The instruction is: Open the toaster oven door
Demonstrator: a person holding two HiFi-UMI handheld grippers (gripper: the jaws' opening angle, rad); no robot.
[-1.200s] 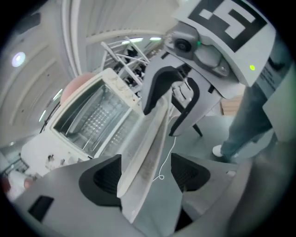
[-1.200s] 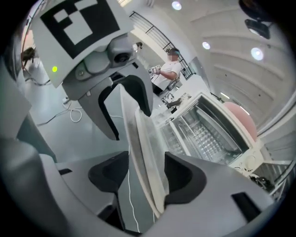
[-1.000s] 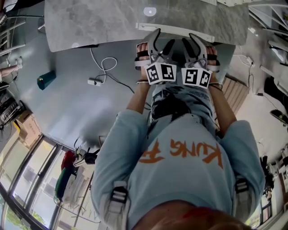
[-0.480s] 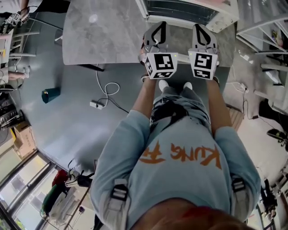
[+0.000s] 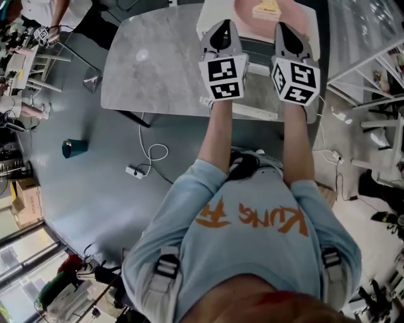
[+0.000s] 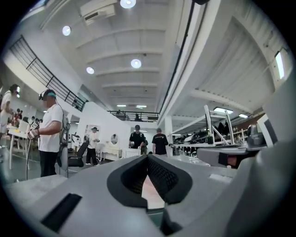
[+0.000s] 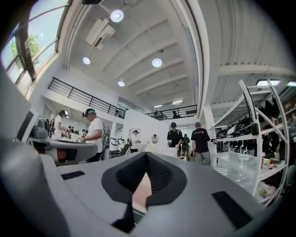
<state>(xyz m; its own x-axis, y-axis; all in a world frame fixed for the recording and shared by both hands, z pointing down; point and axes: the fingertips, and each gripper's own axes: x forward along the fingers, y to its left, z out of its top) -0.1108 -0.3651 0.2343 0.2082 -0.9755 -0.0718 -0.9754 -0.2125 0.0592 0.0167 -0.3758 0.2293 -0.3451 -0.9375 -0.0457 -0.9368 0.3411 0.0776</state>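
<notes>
Both grippers are up, side by side over the grey table (image 5: pixel 158 63). Left gripper (image 5: pixel 221 31): clenched tight, nothing in it. Right gripper (image 5: pixel 288 35): same story, pads together, empty. The oven (image 5: pixel 249 17) sits just ahead of them on the table's far side. It has a white casing and a pinkish top with a pale yellow thing (image 5: pixel 267 7) on it, and a dark strip shows between the grippers. Door open or closed? Can't tell from here.

Bright, even light from round ceiling lamps (image 6: pixel 135 63), strong fisheye curvature, dark vignetted corners
</notes>
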